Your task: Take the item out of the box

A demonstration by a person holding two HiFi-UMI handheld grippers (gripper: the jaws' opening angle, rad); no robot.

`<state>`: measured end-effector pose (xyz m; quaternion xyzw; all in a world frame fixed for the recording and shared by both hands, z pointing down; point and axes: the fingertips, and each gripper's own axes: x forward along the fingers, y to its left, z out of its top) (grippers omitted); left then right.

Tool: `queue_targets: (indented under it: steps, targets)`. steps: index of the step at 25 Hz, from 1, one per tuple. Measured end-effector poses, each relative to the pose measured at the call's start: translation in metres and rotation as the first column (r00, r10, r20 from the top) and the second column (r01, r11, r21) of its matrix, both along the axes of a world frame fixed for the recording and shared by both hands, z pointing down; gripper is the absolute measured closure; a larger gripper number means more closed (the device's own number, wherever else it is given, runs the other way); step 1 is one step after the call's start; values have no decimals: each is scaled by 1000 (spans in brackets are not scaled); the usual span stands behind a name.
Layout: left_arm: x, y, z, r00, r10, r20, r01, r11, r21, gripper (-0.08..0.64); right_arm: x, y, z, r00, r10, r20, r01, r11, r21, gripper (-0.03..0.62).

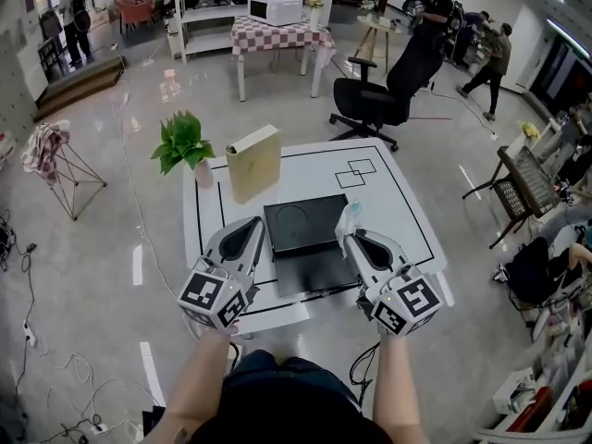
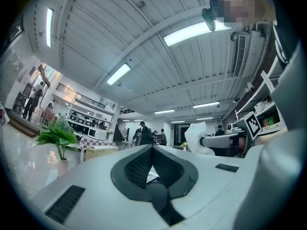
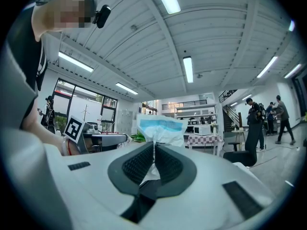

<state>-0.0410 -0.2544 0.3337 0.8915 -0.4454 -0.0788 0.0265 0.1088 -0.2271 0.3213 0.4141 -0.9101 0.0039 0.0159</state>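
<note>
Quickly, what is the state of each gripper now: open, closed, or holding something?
Left gripper: closed, nothing between its fingers.
Right gripper: closed on a white and blue packet.

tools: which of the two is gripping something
The right tool, shut on a crumpled white and blue packet; the left tool is shut with nothing between its jaws.

At frame centre the box (image 1: 305, 225) looks like smooth black card with a faint sheen, on a matt white table (image 1: 407, 202). The floor (image 1: 139, 109) at upper left is glossy and mirror-like. The right gripper (image 3: 153, 150) is smooth white plastic with ribbed black pads (image 3: 136, 163), closed on a thin, crinkly white-and-blue packet (image 3: 160, 128).
</note>
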Motion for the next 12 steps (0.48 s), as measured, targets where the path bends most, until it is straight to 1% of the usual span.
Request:
queue_targets:
  steps: [12]
  targets:
    - [-3, -2, 5, 1000, -6, -1, 6, 1000, -15, 557, -3, -2, 7, 1000, 1, -8, -1, 1000, -13, 578]
